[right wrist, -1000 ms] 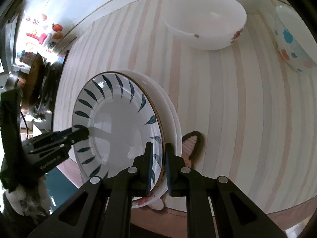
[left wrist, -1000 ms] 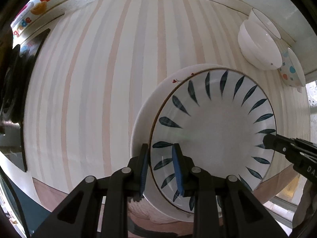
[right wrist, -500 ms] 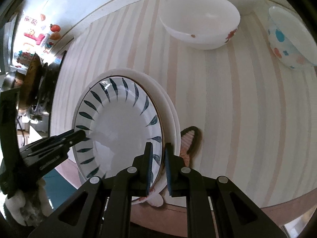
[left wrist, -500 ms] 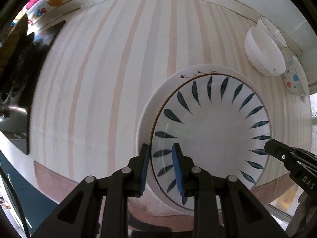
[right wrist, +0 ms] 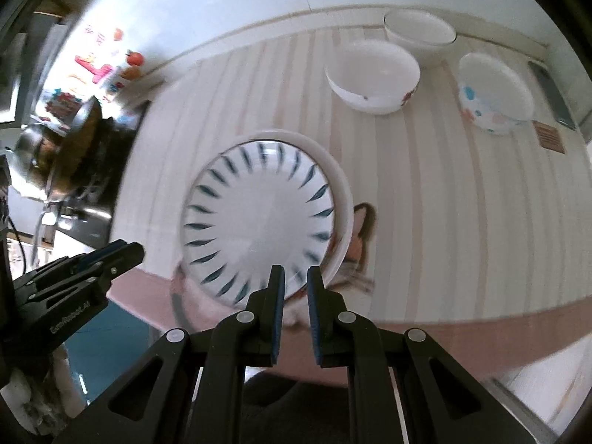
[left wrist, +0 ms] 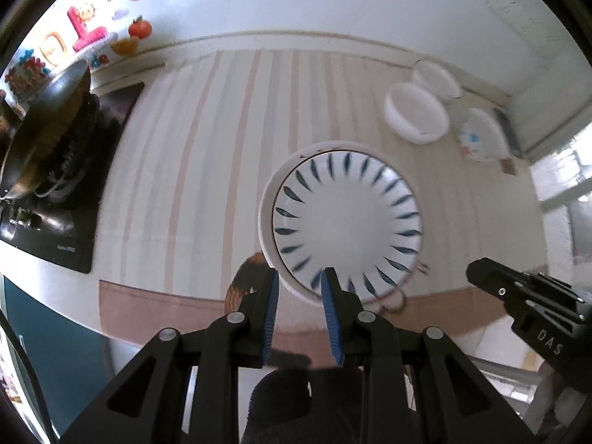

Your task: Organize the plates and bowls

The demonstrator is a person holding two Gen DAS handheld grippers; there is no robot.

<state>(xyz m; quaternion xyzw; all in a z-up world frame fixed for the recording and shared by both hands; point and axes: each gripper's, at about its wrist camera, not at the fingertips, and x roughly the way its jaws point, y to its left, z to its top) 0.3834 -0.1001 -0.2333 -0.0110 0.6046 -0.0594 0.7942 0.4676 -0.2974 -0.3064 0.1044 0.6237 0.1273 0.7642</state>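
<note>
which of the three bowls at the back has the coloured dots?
The polka-dot bowl, rightmost in the right wrist view. The middle bowl has only small floral marks on its side; the far bowl by the wall looks plain.

Leaf-patterned plate (left wrist: 347, 222) at frame centre

It sits on a larger white plate (left wrist: 267, 222) on the striped surface (left wrist: 207, 140); the left claw (left wrist: 299, 285) (jaws apart, empty) hovers below it.

striped tablecloth (left wrist: 207, 155), black stovetop (left wrist: 70, 192) with a metal pan (left wrist: 44, 111), fruit stickers (left wrist: 137, 29) on the wall

Striped tablecloth (right wrist: 425, 192) carries stacked plates (right wrist: 259, 218) — three bowls (right wrist: 373, 74) behind.
</note>
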